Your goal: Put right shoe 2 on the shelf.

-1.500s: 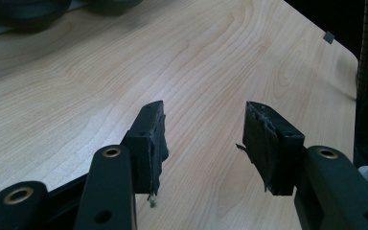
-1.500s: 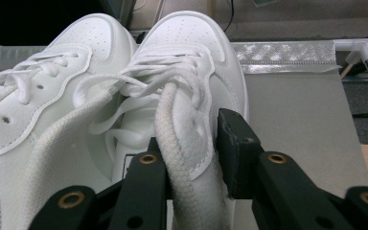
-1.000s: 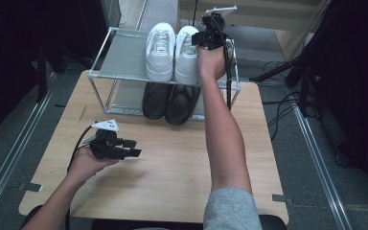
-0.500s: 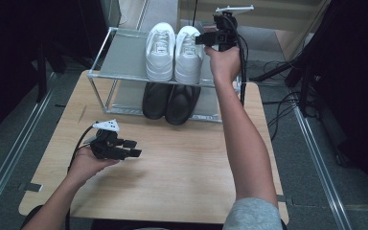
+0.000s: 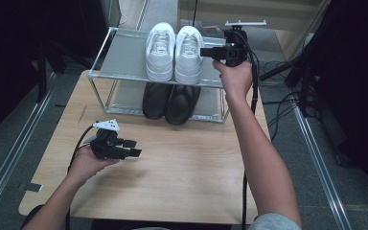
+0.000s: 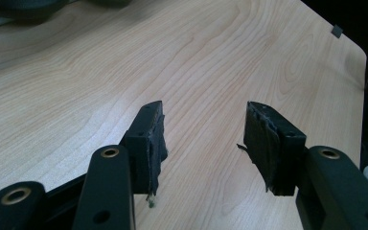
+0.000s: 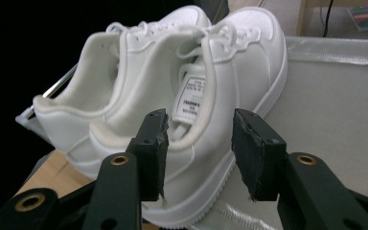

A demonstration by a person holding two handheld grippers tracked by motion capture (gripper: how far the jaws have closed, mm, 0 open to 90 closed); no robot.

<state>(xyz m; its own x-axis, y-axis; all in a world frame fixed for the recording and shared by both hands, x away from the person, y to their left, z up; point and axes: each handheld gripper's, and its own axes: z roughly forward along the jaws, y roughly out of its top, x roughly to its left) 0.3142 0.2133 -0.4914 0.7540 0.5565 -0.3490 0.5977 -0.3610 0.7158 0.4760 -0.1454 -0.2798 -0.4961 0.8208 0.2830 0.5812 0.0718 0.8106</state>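
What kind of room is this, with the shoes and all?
Probably a lab or test workspace, not a home: a small wooden table holding a two-tier shoe rack, loose cables on grey carpet, and dark curtains around.

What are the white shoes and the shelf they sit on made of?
The white shoes look like smooth leather or a leather-like plastic: they shine a little and have stitched panels, with a soft padded collar. The shelf looks like shiny metal bars holding a grey, frosted sheet, maybe plastic or glass; I can't tell which.
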